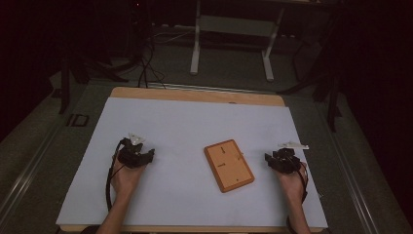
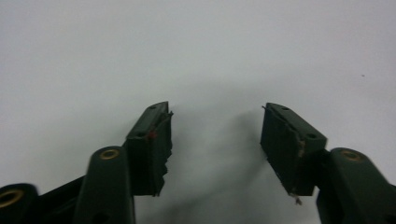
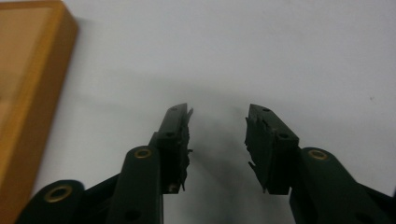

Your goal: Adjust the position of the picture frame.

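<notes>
Left gripper [image 2: 215, 135]: being held released, nothing between jaws, well apart from board.
Right gripper [image 3: 217, 140]: being held released, just beside board.
Board [image 1: 229, 165]: lying flat on table [image 1: 170, 122], between grippers.
Risk: board being pushed aside, likely if its low edge is being pinched shallowly.

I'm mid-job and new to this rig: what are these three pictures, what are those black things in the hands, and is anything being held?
No robot arm here: a person holds a two-jaw tool in each hand. The high view looks down on the table from above the person's side. In it the left gripper sits at the left and the right gripper at the right, with a flat orange wooden board lying between them, nearer the right one.

The other two pictures come from cameras riding on the grippers, looking along their black jaws. The left gripper has its jaws apart over bare white surface. The right gripper is also open, with the board's edge off to its side. Nothing is held.
</notes>
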Motion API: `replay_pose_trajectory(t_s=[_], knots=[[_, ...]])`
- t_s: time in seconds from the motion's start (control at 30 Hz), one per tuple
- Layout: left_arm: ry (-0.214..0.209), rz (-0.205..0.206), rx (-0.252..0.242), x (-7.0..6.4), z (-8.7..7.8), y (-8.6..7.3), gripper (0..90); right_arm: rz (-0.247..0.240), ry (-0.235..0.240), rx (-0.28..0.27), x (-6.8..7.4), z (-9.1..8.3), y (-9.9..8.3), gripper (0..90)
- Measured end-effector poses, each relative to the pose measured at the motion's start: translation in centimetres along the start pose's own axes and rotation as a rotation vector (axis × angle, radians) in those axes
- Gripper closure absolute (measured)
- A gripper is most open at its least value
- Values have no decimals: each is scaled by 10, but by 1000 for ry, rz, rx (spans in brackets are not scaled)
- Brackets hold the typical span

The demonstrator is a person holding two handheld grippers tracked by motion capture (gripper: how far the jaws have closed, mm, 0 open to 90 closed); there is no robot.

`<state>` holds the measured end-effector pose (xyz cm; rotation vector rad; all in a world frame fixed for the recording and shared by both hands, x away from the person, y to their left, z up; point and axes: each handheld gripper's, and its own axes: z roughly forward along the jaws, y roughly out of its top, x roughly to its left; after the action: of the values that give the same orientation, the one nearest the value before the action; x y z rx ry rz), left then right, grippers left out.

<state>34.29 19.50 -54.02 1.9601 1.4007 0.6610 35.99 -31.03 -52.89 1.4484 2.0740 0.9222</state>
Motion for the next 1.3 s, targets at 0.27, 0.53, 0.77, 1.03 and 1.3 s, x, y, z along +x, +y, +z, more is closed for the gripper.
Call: replay_pose_trajectory(t_s=[0.27,0.53,0.77,1.03,1.3], knots=[[-63,6,-78,3,-14,1,515,-22,38,-38,9,-7,0,570],[-91,-2,-91,2,-20,2,547,-69,116,-78,24,-18,5,641],[-101,8,-79,0,-18,2,530,-114,196,-129,38,-26,7,667],[-123,14,-85,-1,-18,2,517,-179,262,-127,54,-21,8,666],[-101,49,-70,-5,-17,2,503,-195,288,-111,68,-11,13,669]])
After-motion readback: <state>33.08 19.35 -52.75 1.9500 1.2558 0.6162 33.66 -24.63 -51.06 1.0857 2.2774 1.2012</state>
